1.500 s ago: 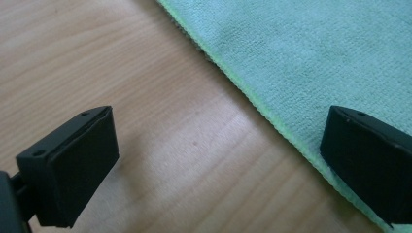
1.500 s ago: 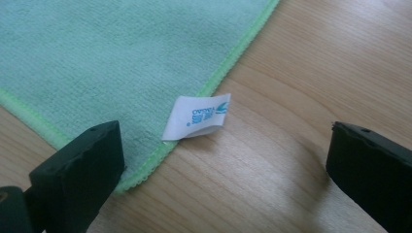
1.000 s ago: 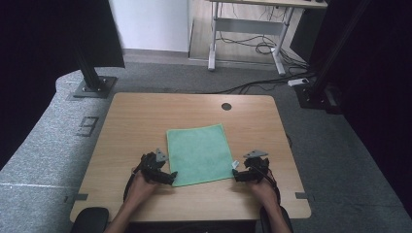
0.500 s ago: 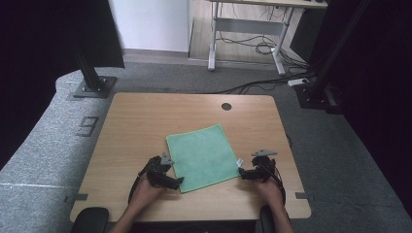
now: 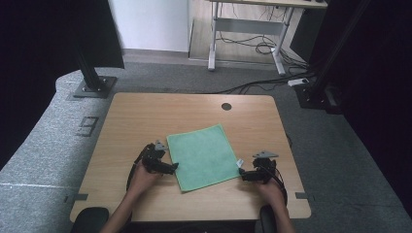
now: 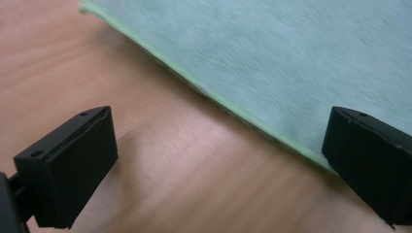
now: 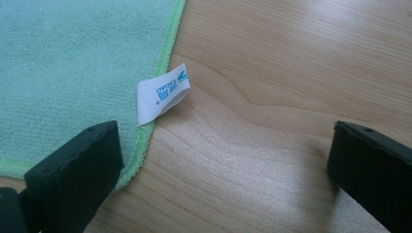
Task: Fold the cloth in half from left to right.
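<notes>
Green cloth (image 5: 205, 156) between parted tools

A wooden table (image 5: 145, 116) with a round hole (image 5: 226, 106) stands on grey carpet (image 5: 53, 145).

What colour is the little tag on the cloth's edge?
The tag is white with teal print, clearest in the right gripper view, on the mint-green cloth.

Green cloth (image 6: 301, 63) blurred, edge-cropped
</notes>
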Tool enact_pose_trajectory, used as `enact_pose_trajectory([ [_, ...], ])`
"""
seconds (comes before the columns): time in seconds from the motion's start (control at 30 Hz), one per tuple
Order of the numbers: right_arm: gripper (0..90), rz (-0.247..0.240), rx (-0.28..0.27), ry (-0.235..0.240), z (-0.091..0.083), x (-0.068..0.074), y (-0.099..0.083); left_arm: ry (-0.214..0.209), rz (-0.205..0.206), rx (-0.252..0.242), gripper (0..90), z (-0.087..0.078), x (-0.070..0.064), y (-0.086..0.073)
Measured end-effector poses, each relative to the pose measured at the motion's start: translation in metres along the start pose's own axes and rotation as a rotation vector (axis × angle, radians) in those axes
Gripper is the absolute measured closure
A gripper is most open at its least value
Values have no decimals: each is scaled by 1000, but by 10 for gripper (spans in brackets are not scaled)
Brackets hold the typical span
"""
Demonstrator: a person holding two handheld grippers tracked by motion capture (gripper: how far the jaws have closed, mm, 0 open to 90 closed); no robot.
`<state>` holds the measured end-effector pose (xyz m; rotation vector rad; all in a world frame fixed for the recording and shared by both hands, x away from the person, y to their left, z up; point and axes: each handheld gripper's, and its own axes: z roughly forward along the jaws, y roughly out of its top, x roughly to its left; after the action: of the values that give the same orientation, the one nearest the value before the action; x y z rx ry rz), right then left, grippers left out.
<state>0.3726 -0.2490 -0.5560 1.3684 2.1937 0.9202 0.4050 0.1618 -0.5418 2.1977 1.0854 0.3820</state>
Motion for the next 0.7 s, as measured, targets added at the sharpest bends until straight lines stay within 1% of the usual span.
enact_pose_trajectory([
  [0.07, 0, 1, -4, 1, 0, 0, 0, 5, -12, -9, 0, 2, 9, 6],
  [0.1, 0, 1, -4, 1, 0, 0, 0, 5, -12, -9, 0, 2, 9, 6],
  [0.3, 0, 0, -7, 2, 0, 0, -1, 31, -31, -24, 0, 6, 26, 21],
  [0.4, 0, 0, -9, 1, 0, 0, -1, 36, -47, -38, 0, 8, 33, 27],
  [0.47, 0, 1, -10, 1, 0, 0, -1, 49, -59, -39, 0, 11, 40, 33],
  [0.5, 0, 1, -10, 1, 0, 0, -1, 49, -59, -39, 0, 11, 40, 33],
  [0.7, 0, 1, -11, 0, 0, 0, -1, 76, -82, -33, 0, 21, 53, 43],
])
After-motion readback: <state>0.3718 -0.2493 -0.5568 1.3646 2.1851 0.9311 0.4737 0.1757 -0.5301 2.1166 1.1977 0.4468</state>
